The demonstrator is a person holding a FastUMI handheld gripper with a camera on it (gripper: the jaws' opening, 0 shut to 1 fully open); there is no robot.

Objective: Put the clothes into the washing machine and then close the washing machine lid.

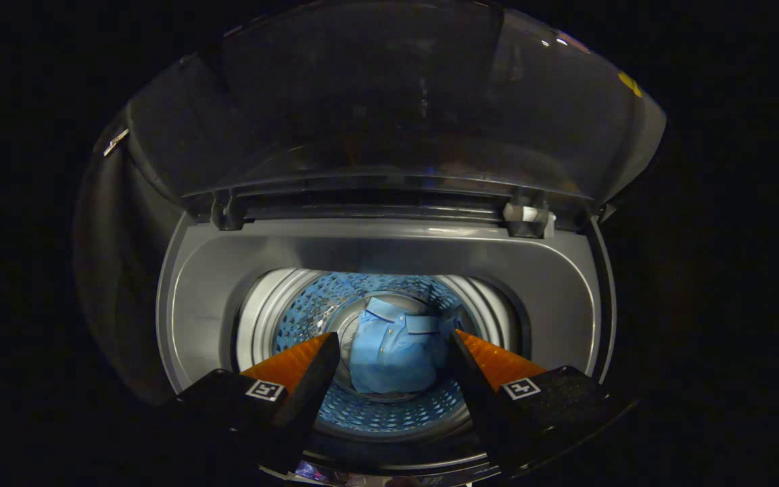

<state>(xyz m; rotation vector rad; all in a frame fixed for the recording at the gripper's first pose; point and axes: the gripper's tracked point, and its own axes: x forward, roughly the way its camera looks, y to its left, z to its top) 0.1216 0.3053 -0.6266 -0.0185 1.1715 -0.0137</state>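
While lid (389, 101) stands raised | shirt (393, 348) lies in drum (308, 304) | gripper (393, 348) spread wide, holding nothing

You have one top-loading washing machine (552, 284) before you, with one lid (389, 101) raised on two hinges (227, 211). One perforated drum (308, 304) holds one blue collared shirt (393, 352). Your one gripper (393, 345) presents two fingers (295, 362), spread apart above the drum with nothing between them.

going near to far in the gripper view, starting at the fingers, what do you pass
open hand-held gripper held above the tub → blue shirt at the bottom of the drum → grey top deck behind the opening → hinges → raised lid
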